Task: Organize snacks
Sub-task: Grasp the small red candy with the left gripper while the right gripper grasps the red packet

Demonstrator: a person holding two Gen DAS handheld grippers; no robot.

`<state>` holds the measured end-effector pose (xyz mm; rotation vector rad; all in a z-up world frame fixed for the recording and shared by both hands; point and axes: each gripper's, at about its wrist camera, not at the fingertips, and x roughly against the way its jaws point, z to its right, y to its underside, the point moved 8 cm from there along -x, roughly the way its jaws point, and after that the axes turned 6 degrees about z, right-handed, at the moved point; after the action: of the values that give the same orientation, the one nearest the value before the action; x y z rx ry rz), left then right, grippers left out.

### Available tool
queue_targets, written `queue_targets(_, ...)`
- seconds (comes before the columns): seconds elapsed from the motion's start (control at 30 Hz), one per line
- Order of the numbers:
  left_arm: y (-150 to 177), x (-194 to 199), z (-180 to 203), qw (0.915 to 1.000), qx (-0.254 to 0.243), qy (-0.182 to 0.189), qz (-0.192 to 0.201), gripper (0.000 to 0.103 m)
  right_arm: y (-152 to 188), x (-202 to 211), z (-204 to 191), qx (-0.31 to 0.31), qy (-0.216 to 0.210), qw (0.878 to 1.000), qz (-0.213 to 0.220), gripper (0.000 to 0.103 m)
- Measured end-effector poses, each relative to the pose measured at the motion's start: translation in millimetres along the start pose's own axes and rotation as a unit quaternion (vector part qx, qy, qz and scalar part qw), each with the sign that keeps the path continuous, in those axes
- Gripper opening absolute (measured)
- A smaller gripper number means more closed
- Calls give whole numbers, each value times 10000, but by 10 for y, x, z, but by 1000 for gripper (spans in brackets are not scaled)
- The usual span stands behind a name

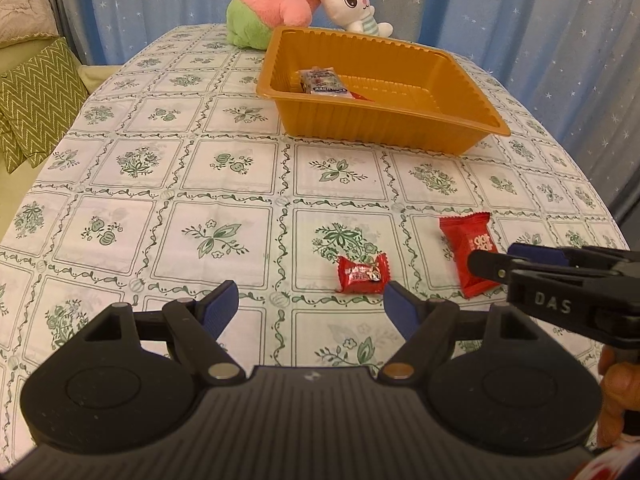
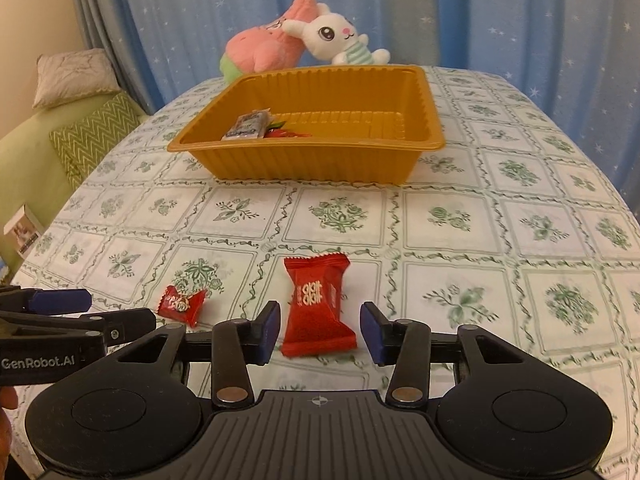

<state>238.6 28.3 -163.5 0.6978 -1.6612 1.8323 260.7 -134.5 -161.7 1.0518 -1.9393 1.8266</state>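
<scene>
A large red snack packet [image 2: 318, 306] lies on the tablecloth between the open fingers of my right gripper [image 2: 320, 332]; it also shows in the left wrist view [image 1: 468, 252]. A small red candy [image 1: 362, 274] lies just ahead of my open, empty left gripper [image 1: 312, 300]; it also shows in the right wrist view [image 2: 182, 305]. An orange tray [image 1: 384, 120] stands farther back and holds a grey snack packet [image 1: 322, 80] and a red one. The tray [image 2: 312, 160] shows in the right wrist view too.
A pink-green plush [image 1: 268, 12] and a white bunny plush [image 1: 352, 0] sit behind the tray. A sofa with green cushions [image 1: 36, 100] stands left of the table. Blue star curtains hang behind. The right gripper [image 1: 496, 266] reaches in from the right.
</scene>
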Motion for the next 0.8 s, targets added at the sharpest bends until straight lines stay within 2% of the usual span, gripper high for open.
queue_targets(0.23,14,-76,5,9999,16,134,-14,75,-24,-205,-35,255,77,9996,-86,40)
queue_targets(0.47,7,-116,97,9994,-44,333,14,66,-15,-288,-34,310,130,9992,-203,26)
queue_targets(0.67,-17,-165,218,9987,-184,462,88,64,-44,-150,92,115,262,9996,-57,25)
queue_targets(0.8,-5,-224,307,9983,-389,405,141,57,-36,-51,168,0,308,9995,-31,25)
